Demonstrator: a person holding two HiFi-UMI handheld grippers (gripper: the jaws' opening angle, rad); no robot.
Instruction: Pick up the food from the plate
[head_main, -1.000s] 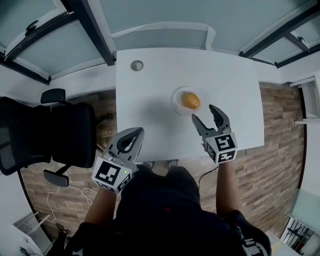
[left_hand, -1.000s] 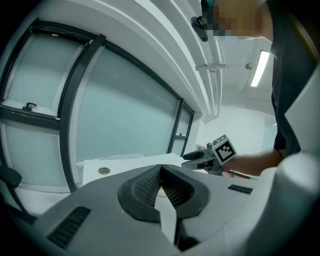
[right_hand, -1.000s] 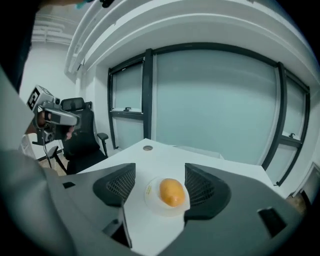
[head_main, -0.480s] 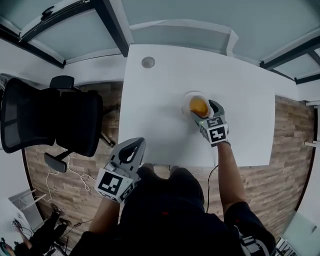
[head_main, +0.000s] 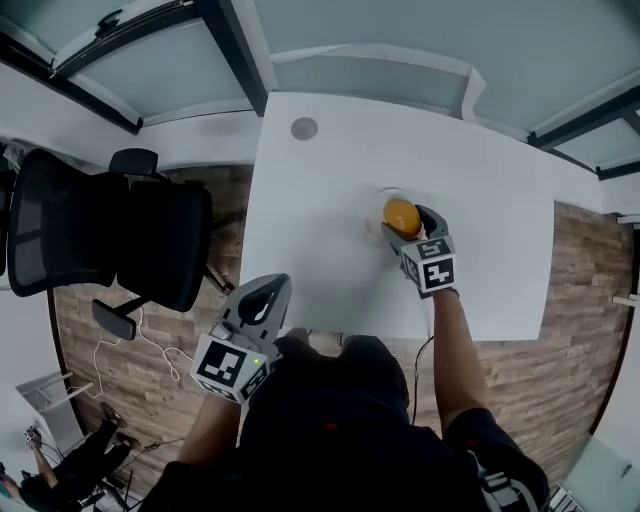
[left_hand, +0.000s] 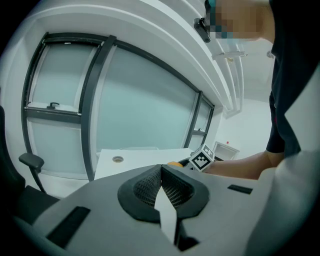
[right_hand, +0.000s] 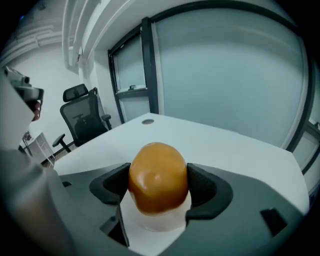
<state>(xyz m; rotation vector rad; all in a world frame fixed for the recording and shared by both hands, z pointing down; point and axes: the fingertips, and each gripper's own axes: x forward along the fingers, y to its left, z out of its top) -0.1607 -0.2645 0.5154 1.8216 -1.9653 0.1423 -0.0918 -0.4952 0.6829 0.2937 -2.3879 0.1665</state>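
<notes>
A round orange food item (head_main: 401, 215) rests on a small white plate (head_main: 384, 194) at the middle of the white table (head_main: 320, 230). My right gripper (head_main: 407, 223) reaches over the plate from the near side. In the right gripper view the food (right_hand: 158, 172) fills the gap between the two dark pads (right_hand: 114, 184), which lie against its sides, and the plate (right_hand: 156, 224) shows below it. My left gripper (head_main: 266, 291) hangs off the table's near left edge, jaws together and empty. The left gripper view shows its pads (left_hand: 150, 186) meeting.
A black office chair (head_main: 110, 240) stands left of the table on the wood floor. A round grey grommet (head_main: 304, 128) sits in the tabletop at the far left. Frosted glass partitions run along the far side.
My right gripper has gone forward from the table's near edge to the plate and now has its jaws on either side of the food. The left gripper has stayed in place.
</notes>
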